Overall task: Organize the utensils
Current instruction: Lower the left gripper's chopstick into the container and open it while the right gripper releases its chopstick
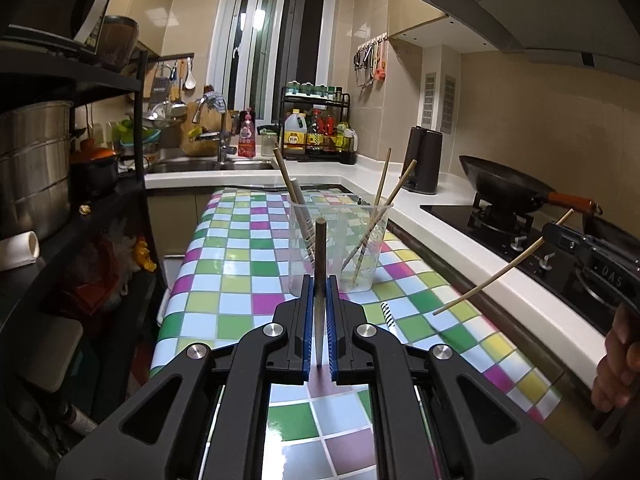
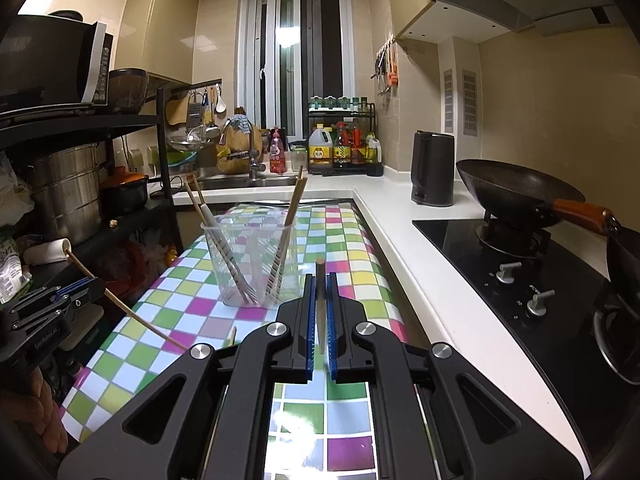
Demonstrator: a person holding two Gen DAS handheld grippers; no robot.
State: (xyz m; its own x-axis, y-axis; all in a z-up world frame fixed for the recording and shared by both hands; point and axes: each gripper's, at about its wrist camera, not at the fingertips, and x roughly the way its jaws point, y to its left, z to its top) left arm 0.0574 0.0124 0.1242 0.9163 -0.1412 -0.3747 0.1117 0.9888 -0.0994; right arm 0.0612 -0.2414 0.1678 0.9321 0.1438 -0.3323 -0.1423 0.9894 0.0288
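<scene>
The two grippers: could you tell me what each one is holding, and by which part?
Each is shut on one chopstick: the left gripper and the right gripper both clamp theirs partway along the shaft.

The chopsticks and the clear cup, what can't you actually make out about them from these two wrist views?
- Left wrist view: the held chopstick runs down between the left gripper pads, so its lower end is hidden.
- Right wrist view: the right gripper hides its own chopstick likewise.
- Both views: sticks inside the clear cup overlap, so their count is unclear.
- Left wrist view: a striped stick on the tablecloth is too small to identify.
</scene>
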